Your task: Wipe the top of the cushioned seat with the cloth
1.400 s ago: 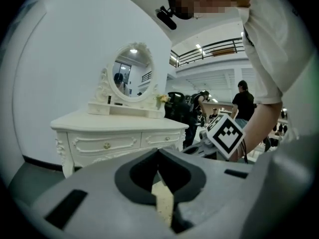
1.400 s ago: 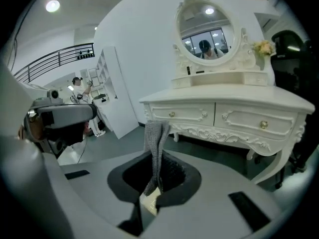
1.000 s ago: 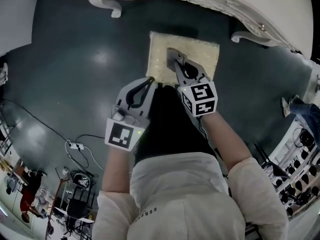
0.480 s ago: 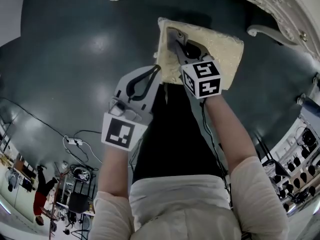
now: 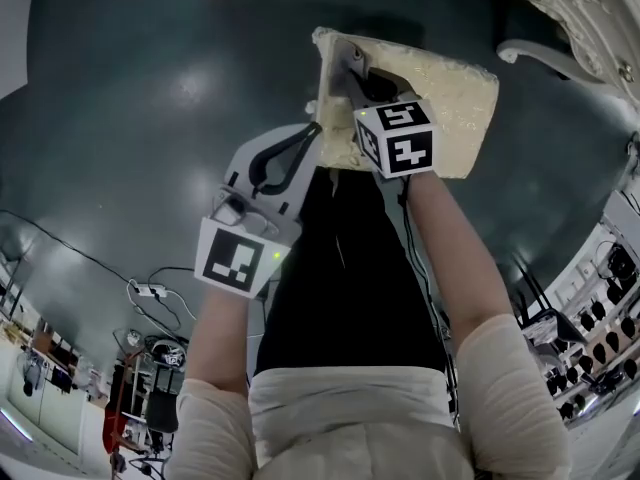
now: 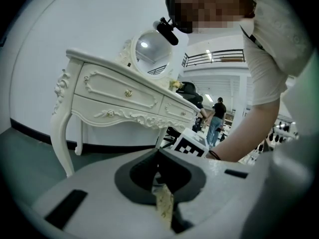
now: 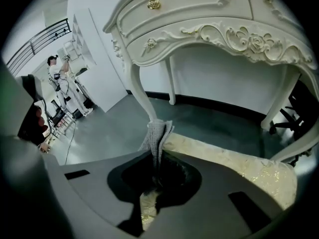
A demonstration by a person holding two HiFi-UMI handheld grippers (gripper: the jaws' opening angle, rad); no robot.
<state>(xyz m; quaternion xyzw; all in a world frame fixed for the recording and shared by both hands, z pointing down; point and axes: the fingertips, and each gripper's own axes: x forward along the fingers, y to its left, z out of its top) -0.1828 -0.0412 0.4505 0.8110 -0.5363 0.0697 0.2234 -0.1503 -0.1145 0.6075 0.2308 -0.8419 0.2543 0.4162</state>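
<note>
The cushioned seat (image 5: 450, 93) is cream with a gold pattern and stands on the dark floor in front of me. My right gripper (image 5: 347, 65) reaches over the seat's far left corner and is shut on a grey knitted cloth (image 7: 157, 132). The cloth sticks up from between the jaws, with the seat top (image 7: 239, 169) right behind it. My left gripper (image 5: 313, 133) is shut, its tip against the seat's near left edge. In the left gripper view (image 6: 158, 156) a cream sliver shows in the gap behind the jaws.
A white carved dressing table (image 7: 199, 14) stands just past the seat, one of its curved legs (image 5: 530, 53) close to the seat's far right corner. A round mirror (image 6: 152, 46) sits on the table. Cables and equipment (image 5: 150, 298) lie on the floor behind my left side.
The right gripper has slid with the cloth toward the seat's far left corner. The left gripper has stayed by the near left edge. My head view has shifted.
</note>
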